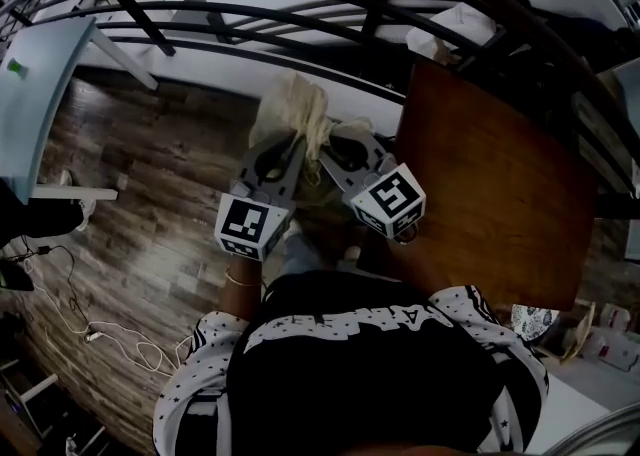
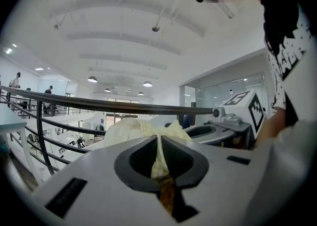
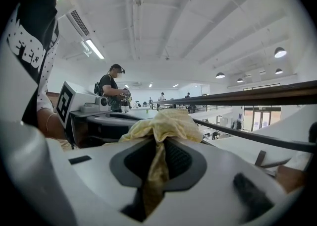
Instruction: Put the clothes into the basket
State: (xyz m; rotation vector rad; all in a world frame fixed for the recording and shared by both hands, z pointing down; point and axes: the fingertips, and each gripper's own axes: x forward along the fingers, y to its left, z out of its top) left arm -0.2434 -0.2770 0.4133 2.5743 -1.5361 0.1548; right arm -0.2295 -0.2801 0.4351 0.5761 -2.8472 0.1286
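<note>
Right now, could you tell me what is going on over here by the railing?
A person holds a gripper in each hand, and both are clamped on the same pale yellow garment. The left gripper and the right gripper sit side by side, each pinching a fold between its jaws, so the cloth is bunched up in front of them, above the wood floor, beside a brown table and near a dark railing. No basket shows in any view.

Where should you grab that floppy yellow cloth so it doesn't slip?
By a bunched fold on its near edge, coming in almost level from the person's side. The cloth is soft and crumpled, so a gathered fold gives the jaws something thick to pinch. The left gripper and right gripper each hold one, side by side.
</note>
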